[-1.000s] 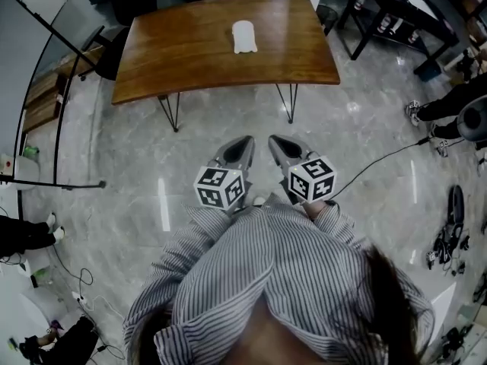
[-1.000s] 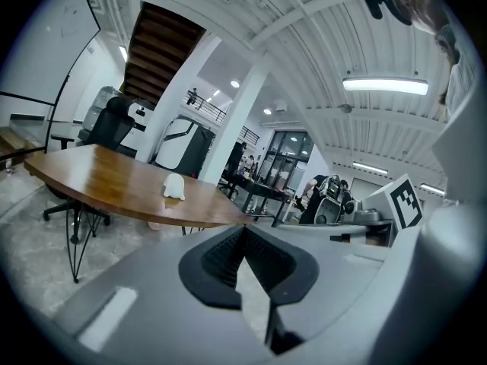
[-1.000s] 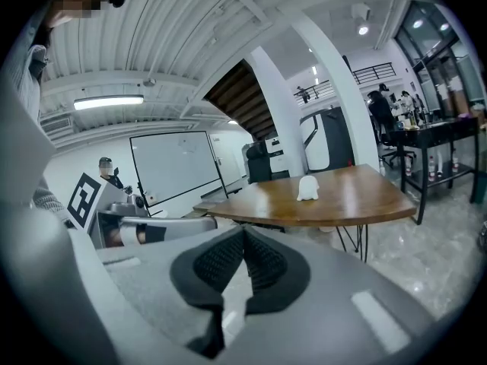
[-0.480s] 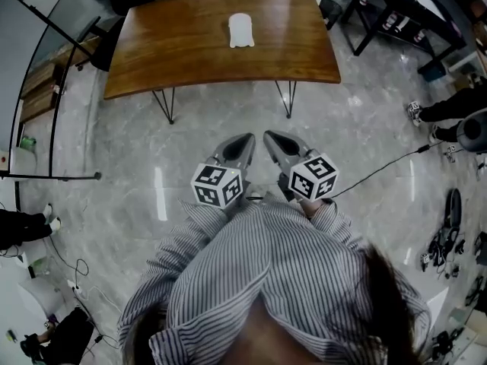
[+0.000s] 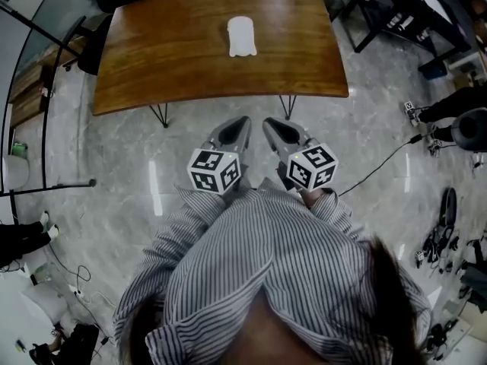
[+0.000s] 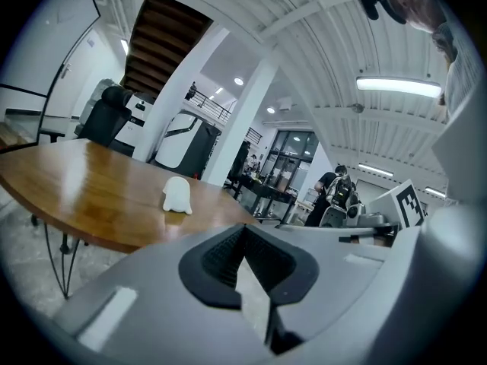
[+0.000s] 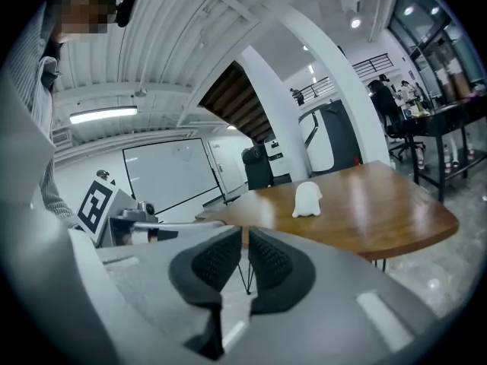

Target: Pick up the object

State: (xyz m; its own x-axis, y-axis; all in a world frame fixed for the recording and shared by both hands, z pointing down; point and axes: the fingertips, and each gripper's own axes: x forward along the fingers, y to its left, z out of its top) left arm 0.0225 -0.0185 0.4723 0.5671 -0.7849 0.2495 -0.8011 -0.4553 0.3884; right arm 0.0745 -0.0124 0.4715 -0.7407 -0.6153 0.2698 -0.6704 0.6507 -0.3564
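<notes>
A small white object [image 5: 242,36] lies on the brown wooden table [image 5: 152,52], near its far middle. It shows in the left gripper view [image 6: 177,195] and the right gripper view [image 7: 308,200], well ahead of both grippers. My left gripper [image 5: 242,122] hangs over the floor short of the table's near edge, its jaws [image 6: 243,230] shut on nothing. My right gripper [image 5: 270,124] is beside it; its jaws [image 7: 245,234] are opening, a thin slit between the pads, nothing in it.
The table stands on thin black hairpin legs [image 5: 288,106] over a glossy grey stone floor. A black desk [image 5: 396,6] stands at the back right. A person's shoe [image 5: 412,111] and a cable [image 5: 380,162] are at the right, a stand's pole [image 5: 46,185] at the left.
The table and the white object have drawn nearer in the head view as I step forward. Both grippers stay side by side in front of me.
</notes>
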